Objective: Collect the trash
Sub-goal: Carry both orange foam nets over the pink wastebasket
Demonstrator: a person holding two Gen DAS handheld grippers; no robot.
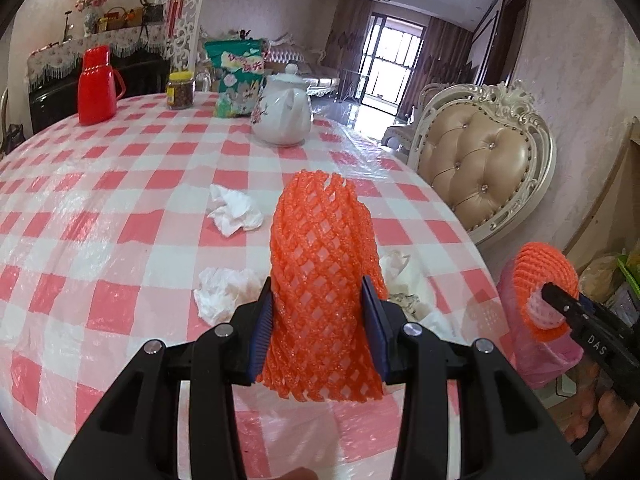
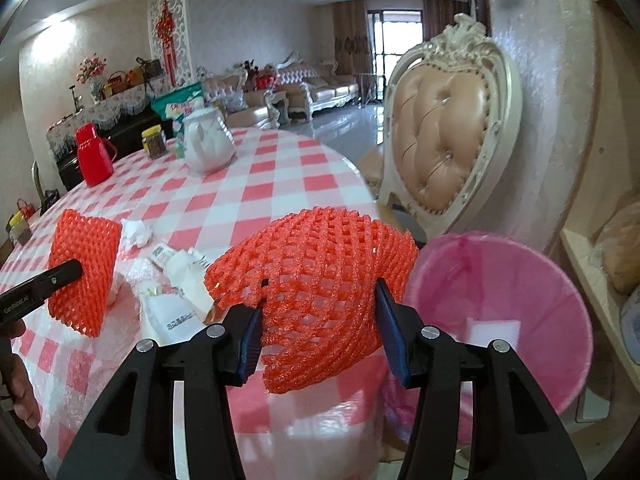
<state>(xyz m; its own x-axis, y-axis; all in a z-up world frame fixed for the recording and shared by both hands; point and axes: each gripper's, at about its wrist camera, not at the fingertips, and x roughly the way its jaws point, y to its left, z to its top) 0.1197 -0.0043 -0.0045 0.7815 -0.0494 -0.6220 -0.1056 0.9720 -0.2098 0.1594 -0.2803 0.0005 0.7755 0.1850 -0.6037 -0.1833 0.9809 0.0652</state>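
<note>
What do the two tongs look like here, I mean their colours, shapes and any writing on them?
Both tongs, the left tongs and the right tongs, look alike: black plastic arms with angular cut-outs, round silver screws at the joints, and flat dark blue ribbed pads inside the fingers. White lettering runs along the outer side of each finger; it is too small to read surely. No cables or sleeves are visible.

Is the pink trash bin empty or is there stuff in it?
Not empty. The right wrist view looks down into the pink trash bin, and a white piece of paper lies at the bottom.
</note>
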